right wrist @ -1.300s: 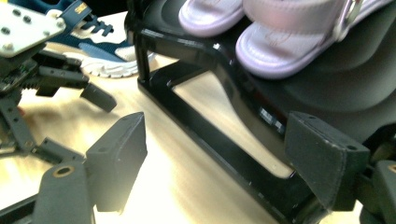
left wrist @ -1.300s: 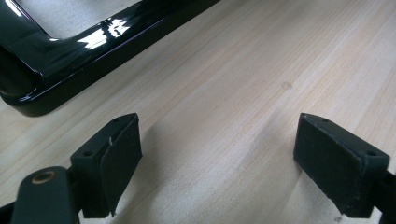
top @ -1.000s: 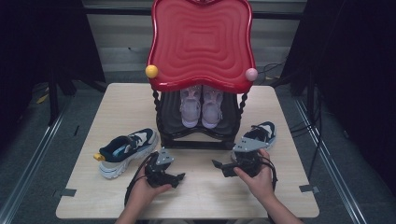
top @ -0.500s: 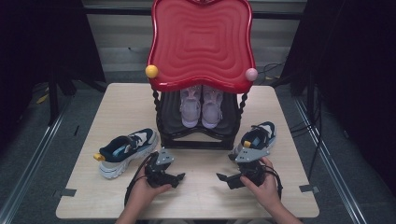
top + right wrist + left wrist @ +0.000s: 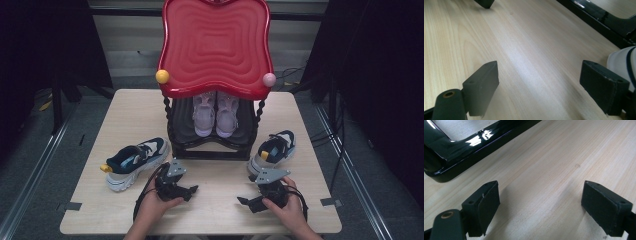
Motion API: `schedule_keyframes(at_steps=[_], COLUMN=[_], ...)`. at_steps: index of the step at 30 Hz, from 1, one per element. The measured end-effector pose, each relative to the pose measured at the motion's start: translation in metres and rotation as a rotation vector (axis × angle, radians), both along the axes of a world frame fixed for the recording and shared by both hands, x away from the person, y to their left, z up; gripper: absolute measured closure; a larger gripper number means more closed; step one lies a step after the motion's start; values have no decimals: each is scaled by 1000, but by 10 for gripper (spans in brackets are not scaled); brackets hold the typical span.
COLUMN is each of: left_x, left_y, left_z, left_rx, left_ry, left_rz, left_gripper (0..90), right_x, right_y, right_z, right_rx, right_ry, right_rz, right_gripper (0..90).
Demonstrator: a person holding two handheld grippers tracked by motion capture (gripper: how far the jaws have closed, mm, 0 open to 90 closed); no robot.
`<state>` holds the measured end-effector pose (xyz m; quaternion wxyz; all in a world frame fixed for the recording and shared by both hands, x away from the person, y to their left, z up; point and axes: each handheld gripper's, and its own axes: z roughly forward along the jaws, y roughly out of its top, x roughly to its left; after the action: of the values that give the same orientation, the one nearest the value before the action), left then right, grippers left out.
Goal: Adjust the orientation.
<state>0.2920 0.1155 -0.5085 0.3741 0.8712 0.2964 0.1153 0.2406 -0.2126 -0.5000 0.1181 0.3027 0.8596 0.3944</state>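
Note:
A navy and white sneaker [image 5: 135,161] lies on the wooden table [image 5: 130,115] at the left. Its mate [image 5: 274,149] lies at the right beside the black rack [image 5: 212,150]; its white toe [image 5: 622,59] shows past my right jaw. A pair of pale pink shoes [image 5: 216,112] stands on the rack's shelf under the red wavy top [image 5: 215,45]. My left gripper [image 5: 189,191] [image 5: 540,202] rests open on bare wood, pointing right, near the rack's base [image 5: 474,143]. My right gripper [image 5: 246,203] [image 5: 539,82] is open too, pointing left, with nothing between its jaws.
A yellow ball [image 5: 162,76] and a pink ball [image 5: 269,79] sit at the red top's front corners. Bare wood lies between the two grippers. The table's front edge is close behind both hands. Dark floor and cables surround the table.
My right gripper has drawn back from the right sneaker toward the front edge of the table. The left gripper and both sneakers have stayed put.

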Motion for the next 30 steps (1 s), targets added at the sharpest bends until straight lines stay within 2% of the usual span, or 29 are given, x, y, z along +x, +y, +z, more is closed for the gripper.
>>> schedule_keyframes(at_steps=[10, 15, 30], left_x=[0, 0, -1], left_y=[0, 0, 1], left_z=[0, 0, 0], left_rx=[0, 1, -2], left_ry=[-1, -2, -3], left_rz=[0, 1, 1], left_gripper=[146, 146, 152], right_x=[-3, -3, -4], right_y=[-3, -5, -6], right_z=[-9, -10, -10], right_rx=[-45, -31, -31], right_ry=[8, 12, 17], right_rz=[12, 14, 19], right_gripper=[141, 140, 132])
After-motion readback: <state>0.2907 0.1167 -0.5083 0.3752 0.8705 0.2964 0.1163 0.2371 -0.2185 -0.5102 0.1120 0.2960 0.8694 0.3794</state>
